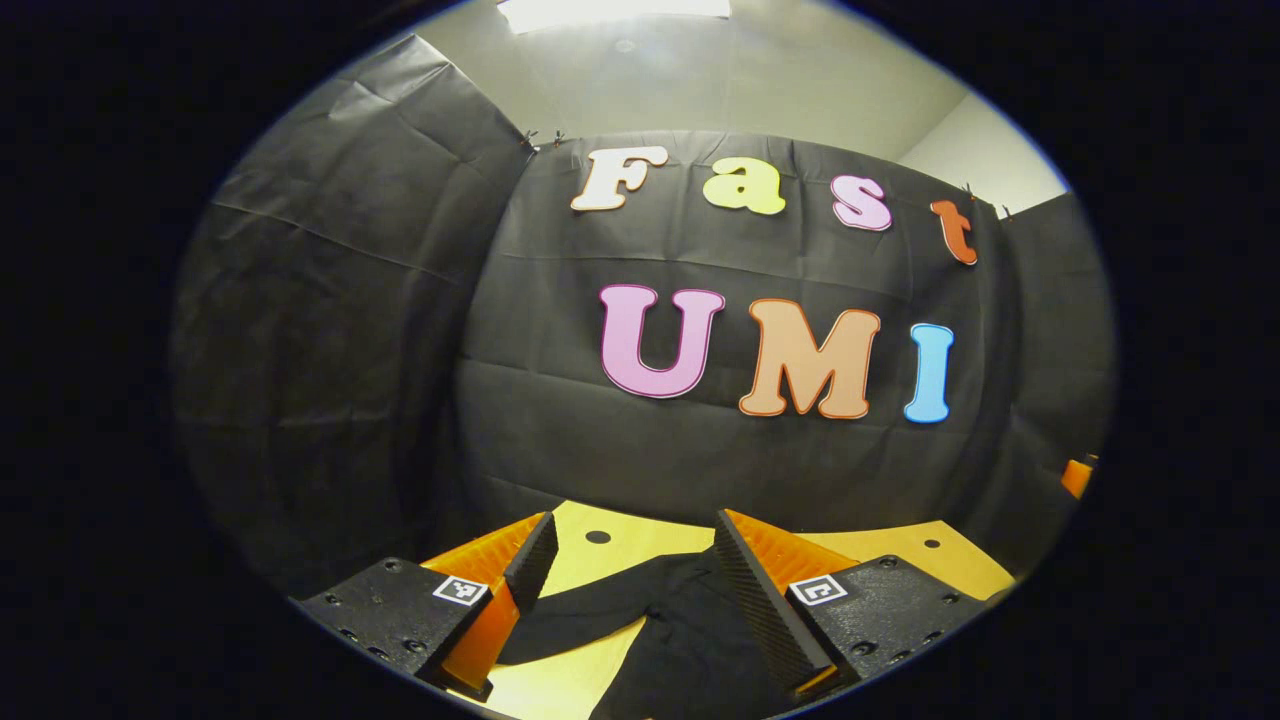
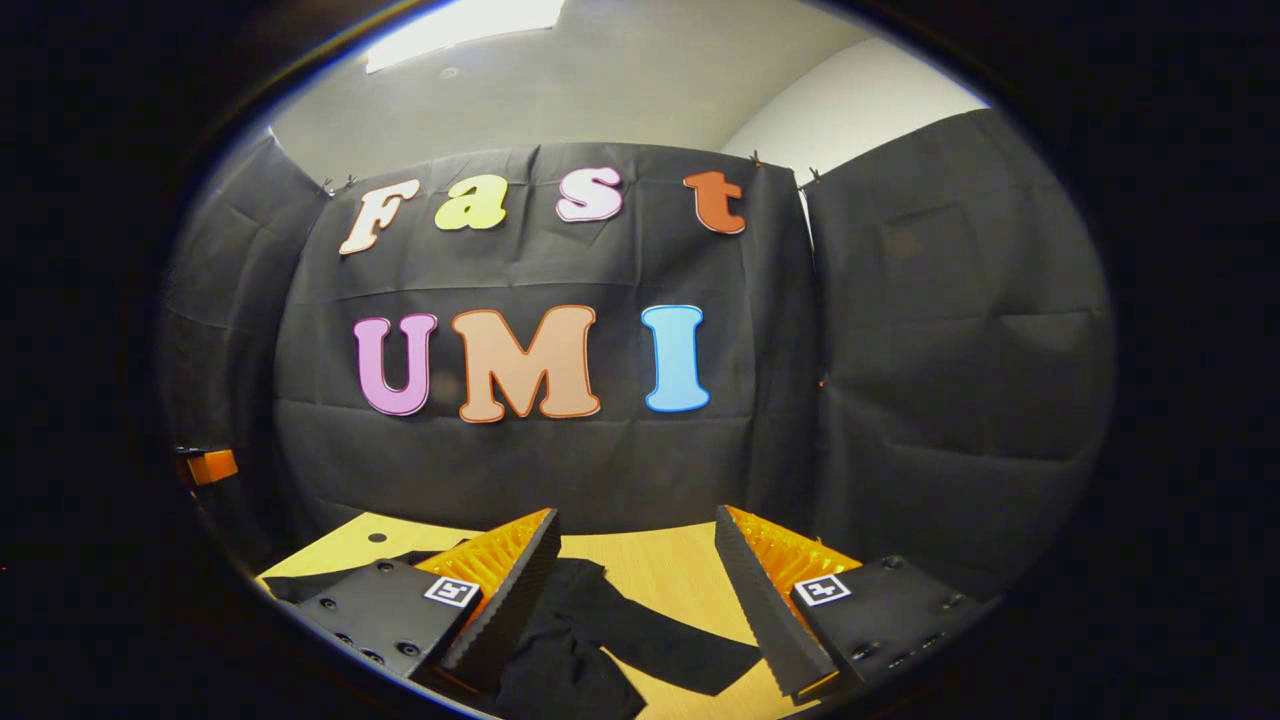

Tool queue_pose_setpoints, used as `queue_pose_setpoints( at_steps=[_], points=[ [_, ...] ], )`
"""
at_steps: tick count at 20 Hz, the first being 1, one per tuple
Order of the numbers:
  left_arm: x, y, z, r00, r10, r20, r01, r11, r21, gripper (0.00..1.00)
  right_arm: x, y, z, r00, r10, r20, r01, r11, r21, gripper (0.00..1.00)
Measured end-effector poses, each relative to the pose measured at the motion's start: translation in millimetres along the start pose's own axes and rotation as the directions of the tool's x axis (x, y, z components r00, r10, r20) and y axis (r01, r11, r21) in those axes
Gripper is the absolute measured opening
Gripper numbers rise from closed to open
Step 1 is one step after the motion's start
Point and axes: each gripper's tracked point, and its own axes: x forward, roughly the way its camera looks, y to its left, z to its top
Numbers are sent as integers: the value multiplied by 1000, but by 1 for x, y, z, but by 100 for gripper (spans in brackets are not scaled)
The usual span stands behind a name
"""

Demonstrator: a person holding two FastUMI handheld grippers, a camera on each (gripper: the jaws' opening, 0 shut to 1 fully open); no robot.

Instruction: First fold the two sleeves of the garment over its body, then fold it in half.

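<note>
1. Presently: left gripper, jaws wide, holding nothing, above the garment.
2. Right gripper, likewise wide, above the garment's right sleeve.
3. Garment: flat on table, sleeves apparently unfolded.
4. Next: descend, pinch a sleeve.

Each gripper, left and right, has wedge-shaped ribbed fingers on black screwed plates bearing what look like square black-and-white markers.

Left gripper and right gripper hover level (jaws spread, holding nothing).
</note>
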Motion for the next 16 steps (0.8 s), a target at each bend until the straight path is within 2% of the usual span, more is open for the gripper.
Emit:
queue_pose_setpoints(
  at_steps=[2,6,12,13,16],
  points=[
    [-2,2,-2,1000,15,-2,-15,1000,-9,93,0,-4,0,1000,-1,-1,1,1000,0,100],
    [-8,6,0,999,45,9,-45,999,-20,92,3,-13,-3,1000,0,-9,0,1000,5,98],
    [-12,13,-3,997,80,-4,-80,997,13,92,18,-29,-17,999,-12,-37,11,999,-36,100],
    [-12,15,-1,996,91,-6,-91,996,15,93,22,-33,-21,999,-15,-44,13,999,-37,98],
    [-16,19,3,993,118,6,-118,993,17,92,32,-42,-32,997,-10,-80,11,1000,7,98]
  ],
)
